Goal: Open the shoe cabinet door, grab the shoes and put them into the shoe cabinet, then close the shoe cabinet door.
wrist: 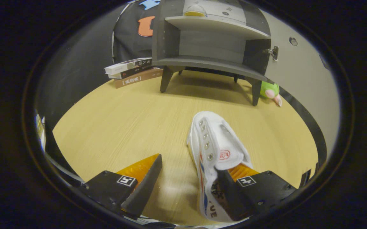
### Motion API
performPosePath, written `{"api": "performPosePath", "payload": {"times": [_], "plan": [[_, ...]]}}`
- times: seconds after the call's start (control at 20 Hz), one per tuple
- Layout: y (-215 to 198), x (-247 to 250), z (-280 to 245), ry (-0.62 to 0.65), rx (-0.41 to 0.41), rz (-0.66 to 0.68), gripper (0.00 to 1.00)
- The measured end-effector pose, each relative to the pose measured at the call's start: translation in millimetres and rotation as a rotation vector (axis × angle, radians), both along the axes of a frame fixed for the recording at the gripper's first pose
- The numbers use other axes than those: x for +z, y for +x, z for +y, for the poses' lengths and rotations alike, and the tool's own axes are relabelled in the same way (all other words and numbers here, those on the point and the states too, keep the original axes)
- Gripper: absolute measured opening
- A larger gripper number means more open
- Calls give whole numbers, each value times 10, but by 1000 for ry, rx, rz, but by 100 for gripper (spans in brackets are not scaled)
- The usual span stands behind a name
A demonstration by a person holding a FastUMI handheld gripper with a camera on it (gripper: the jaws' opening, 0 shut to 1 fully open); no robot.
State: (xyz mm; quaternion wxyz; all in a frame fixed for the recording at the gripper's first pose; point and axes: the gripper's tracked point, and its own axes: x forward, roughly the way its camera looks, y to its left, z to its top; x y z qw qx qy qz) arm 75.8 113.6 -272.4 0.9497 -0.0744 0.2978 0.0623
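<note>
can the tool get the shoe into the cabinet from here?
Probably yes: the tool is open astride the white shoe's side wall, not yet clamped. The cabinet door stands open, bare tabletop between.

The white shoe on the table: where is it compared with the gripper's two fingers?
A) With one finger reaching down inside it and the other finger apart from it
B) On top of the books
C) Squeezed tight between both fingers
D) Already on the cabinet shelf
A: the right-side finger goes into the white shoe, while the other finger stands apart over bare table, so the gripper is open.

White shoe [216, 149], red-blue stripes.
</note>
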Motion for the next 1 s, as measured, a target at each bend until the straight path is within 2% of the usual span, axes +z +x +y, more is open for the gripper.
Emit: {"api": "performPosePath", "payload": {"times": [0.15, 0.25, 0.35, 0.4, 0.45, 0.5, 0.7, 1.0], "plan": [[95, 46, 37, 54, 5, -21, 100], [116, 47, 102, 88, 21, -18, 93], [143, 40, 95, 95, 17, -23, 74], [155, 34, 65, 92, -2, -27, 53], [161, 45, 56, 105, -12, -28, 40], [146, 43, 68, 118, -13, -13, 22], [140, 91, 67, 109, -10, -2, 12], [38, 621, 64, 68, 9, -67, 12]]}}
